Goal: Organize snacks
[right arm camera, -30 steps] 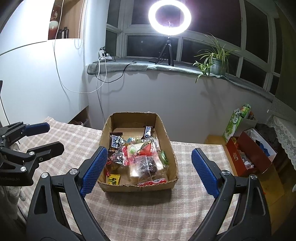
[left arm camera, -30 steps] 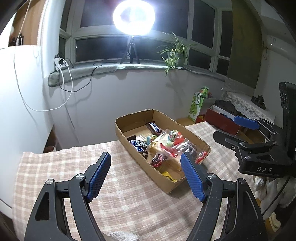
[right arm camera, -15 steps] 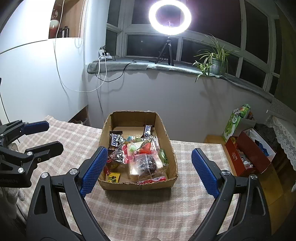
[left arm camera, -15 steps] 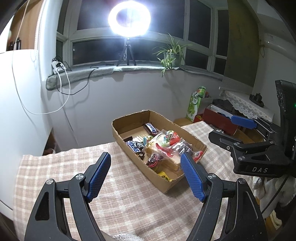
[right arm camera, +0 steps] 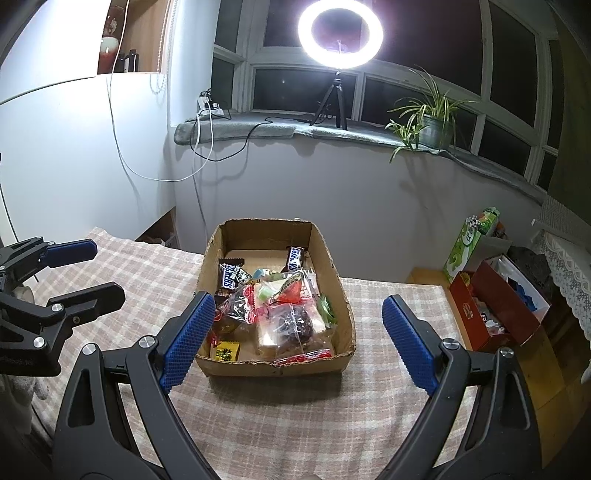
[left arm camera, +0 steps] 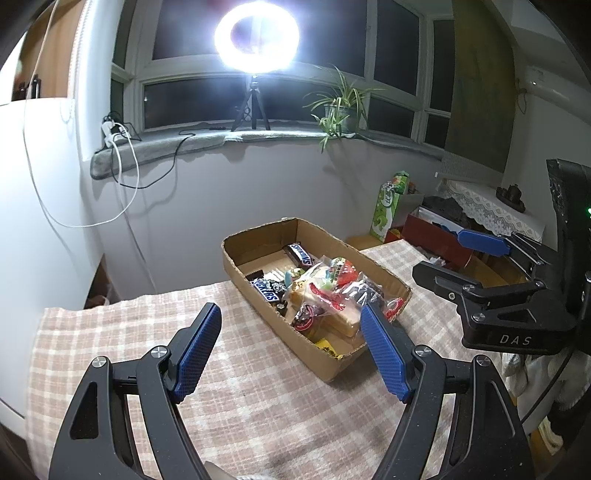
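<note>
while the snacks [right arm camera: 280, 310] lie in the cardboard box [right arm camera: 341, 295], the left gripper [left arm camera: 291, 347] and right gripper [right arm camera: 299, 339] are held released, grasping nothing.

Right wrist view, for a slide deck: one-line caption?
Open right gripper poised above a cardboard box of mixed snacks on a checked tablecloth.

A glaring white ring-shaped lamp [right arm camera: 340, 34] is lighting the dim room; fisheye edges are bending and darkening.

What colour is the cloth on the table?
The tablecloth is pink-and-cream checked, clearest in the right wrist view.
</note>
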Available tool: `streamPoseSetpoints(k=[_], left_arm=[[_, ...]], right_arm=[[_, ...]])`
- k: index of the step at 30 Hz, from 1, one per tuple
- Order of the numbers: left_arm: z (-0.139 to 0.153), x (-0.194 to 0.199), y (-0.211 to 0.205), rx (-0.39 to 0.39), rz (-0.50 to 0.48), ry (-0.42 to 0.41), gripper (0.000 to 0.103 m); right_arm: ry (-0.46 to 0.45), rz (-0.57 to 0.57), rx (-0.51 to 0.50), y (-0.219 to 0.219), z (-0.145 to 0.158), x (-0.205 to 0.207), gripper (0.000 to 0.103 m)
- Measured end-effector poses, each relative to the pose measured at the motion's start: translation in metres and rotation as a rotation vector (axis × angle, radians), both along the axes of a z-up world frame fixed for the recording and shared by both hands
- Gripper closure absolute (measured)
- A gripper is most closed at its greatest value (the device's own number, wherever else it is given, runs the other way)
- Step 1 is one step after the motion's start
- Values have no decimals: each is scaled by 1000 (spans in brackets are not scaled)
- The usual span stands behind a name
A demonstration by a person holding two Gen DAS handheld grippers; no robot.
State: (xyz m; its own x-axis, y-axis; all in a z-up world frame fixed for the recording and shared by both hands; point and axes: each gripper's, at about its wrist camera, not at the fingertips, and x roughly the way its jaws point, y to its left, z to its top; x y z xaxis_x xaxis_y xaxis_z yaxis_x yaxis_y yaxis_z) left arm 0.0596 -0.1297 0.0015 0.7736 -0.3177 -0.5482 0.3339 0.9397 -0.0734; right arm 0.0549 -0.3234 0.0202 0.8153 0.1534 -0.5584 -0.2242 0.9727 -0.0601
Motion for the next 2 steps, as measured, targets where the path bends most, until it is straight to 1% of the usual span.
streamPoseSetpoints(k=[2], left_arm=[[-1,0,0,3,0,-1,25]], right_arm=[[2,1,-1,-1,-1,0,9]])
